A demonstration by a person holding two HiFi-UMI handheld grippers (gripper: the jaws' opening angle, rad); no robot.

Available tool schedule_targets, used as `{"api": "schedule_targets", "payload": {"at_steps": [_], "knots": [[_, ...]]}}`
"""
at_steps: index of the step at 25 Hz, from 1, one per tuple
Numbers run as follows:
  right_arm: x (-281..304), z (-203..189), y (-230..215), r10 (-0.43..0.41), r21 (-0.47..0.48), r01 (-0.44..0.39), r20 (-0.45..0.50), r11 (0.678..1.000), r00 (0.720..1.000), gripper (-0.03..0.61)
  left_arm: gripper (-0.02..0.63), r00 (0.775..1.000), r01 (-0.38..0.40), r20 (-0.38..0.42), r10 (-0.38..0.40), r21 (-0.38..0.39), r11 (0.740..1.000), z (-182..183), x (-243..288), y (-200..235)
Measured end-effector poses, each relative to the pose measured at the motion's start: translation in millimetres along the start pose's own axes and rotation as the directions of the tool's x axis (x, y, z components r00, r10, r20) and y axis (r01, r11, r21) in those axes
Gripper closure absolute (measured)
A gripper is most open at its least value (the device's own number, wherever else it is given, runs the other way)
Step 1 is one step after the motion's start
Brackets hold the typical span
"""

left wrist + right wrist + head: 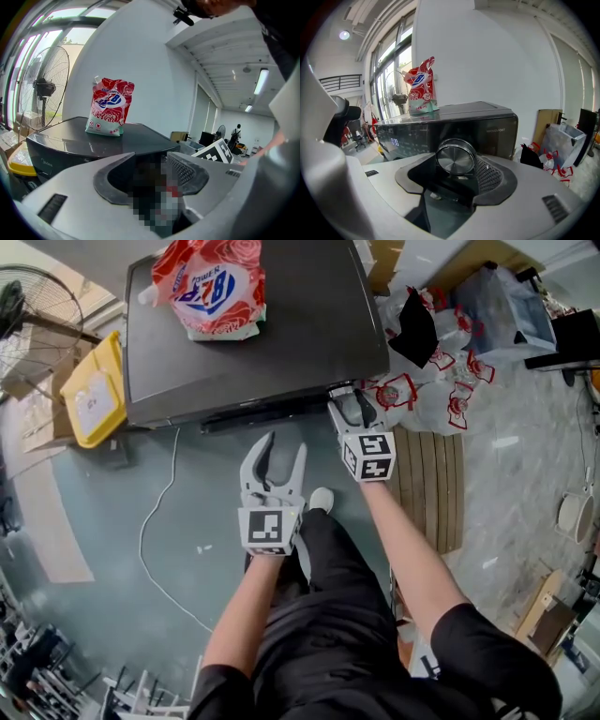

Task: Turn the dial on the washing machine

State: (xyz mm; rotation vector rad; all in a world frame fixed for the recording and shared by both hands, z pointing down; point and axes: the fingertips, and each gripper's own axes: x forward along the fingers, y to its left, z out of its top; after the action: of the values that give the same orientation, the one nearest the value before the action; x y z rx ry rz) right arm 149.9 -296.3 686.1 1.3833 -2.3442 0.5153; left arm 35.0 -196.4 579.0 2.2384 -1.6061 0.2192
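A dark washing machine (281, 343) stands ahead of me, with a red-and-white detergent bag (214, 282) on its lid. Its round silver dial (456, 158) sits on the front panel near the right corner, next to a lit display (393, 142). My right gripper (352, 401) is up against that corner. In the right gripper view the right gripper (455, 166) has its jaws open on either side of the dial, whose right edge lies close to the ribbed pad (490, 173). My left gripper (281, 454) hangs open and empty, short of the machine's front.
A yellow bin (94, 390) stands left of the machine, and a white cable (155, 521) runs over the floor. Filled plastic bags (441, 381) and a wooden pallet (431, 484) lie to the right. A pedestal fan (44, 89) stands at the far left.
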Motion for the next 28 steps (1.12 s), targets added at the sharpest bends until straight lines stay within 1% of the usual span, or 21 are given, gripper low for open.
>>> {"api": "schedule_targets", "payload": {"at_steps": [3, 7, 11, 17, 21, 22, 24, 26, 28], "knots": [[0, -1, -1, 0.005, 0.016, -0.005, -0.001, 1.0, 1.0, 0.35, 0.428, 1.0, 0.005, -0.006, -0.005, 0.008, 1.0, -2, 2, -3], [-1, -3, -3, 0.04, 0.138, -0.04, 0.004, 0.99, 0.999, 0.35, 0.428, 1.0, 0.007, -0.011, -0.006, 0.012, 1.0, -7, 4, -4], [-1, -3, -5, 0.06, 0.198, -0.063, 0.021, 0.978, 0.998, 0.35, 0.428, 1.0, 0.005, 0.001, -0.005, 0.011, 1.0, -5, 6, -5], [-2, -5, -7, 0.089, 0.321, -0.101, 0.05, 0.942, 0.995, 0.35, 0.428, 1.0, 0.002, 0.004, -0.002, 0.001, 1.0, -3, 9, -9], [-1, -5, -8, 0.109, 0.396, -0.127, 0.069, 0.91, 0.992, 0.35, 0.428, 1.0, 0.0, 0.004, 0.0, -0.008, 1.0, -4, 12, -11], [-2, -5, -8, 0.112, 0.398, -0.131, 0.07, 0.908, 0.991, 0.35, 0.428, 1.0, 0.0, 0.006, 0.0, -0.01, 1.0, -4, 13, -11], [-3, -5, -8, 0.11, 0.375, -0.128, 0.069, 0.918, 0.992, 0.35, 0.428, 1.0, 0.0, 0.009, 0.0, -0.012, 1.0, -4, 13, -12], [-6, -2, -9, 0.087, 0.315, -0.104, 0.068, 0.943, 0.994, 0.349, 0.428, 1.0, 0.0, 0.012, 0.0, -0.015, 1.0, -3, 14, -13], [-9, 1, -11, 0.052, 0.228, -0.065, 0.065, 0.971, 0.997, 0.345, 0.428, 1.0, -0.001, 0.012, 0.001, -0.016, 1.0, -3, 14, -12]]}}
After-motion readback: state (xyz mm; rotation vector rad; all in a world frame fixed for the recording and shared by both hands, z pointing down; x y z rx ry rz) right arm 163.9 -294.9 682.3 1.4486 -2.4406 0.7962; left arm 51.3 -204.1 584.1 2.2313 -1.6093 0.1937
